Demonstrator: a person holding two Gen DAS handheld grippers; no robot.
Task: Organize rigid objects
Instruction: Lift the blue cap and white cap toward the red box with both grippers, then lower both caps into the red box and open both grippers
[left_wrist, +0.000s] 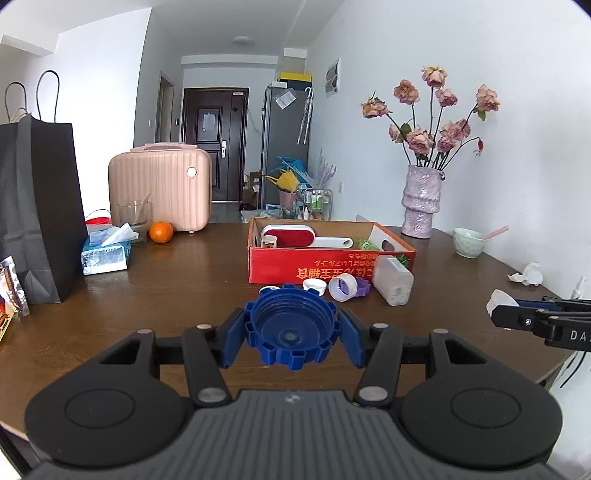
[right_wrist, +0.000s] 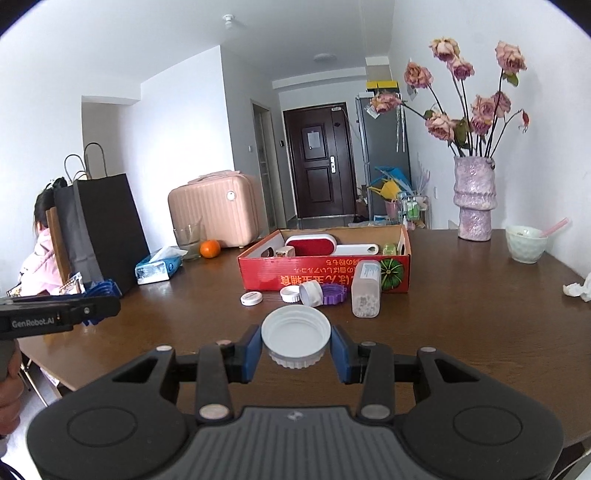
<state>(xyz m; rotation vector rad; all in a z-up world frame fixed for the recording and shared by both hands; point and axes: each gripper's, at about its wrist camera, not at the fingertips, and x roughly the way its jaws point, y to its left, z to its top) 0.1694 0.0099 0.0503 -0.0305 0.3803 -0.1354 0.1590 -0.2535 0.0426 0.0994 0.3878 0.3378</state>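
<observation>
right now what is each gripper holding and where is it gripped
The left gripper holds a blue cap and the right gripper holds a white cap. Each is pinched by its ribbed side wall, open side up.

A brown wooden table (right_wrist: 461, 314) carries a red cardboard box (right_wrist: 325, 275); loose caps (right_wrist: 325, 293) and a clear jar (right_wrist: 366, 288) lie before it, a vase (right_wrist: 474, 199) right of it.

The red box (left_wrist: 314, 264) hides the lower part of the lint brush (left_wrist: 288, 236) inside it, its upside-down print is unreadable, and the black paper bag (left_wrist: 33, 206) is cut off at the left edge.
</observation>
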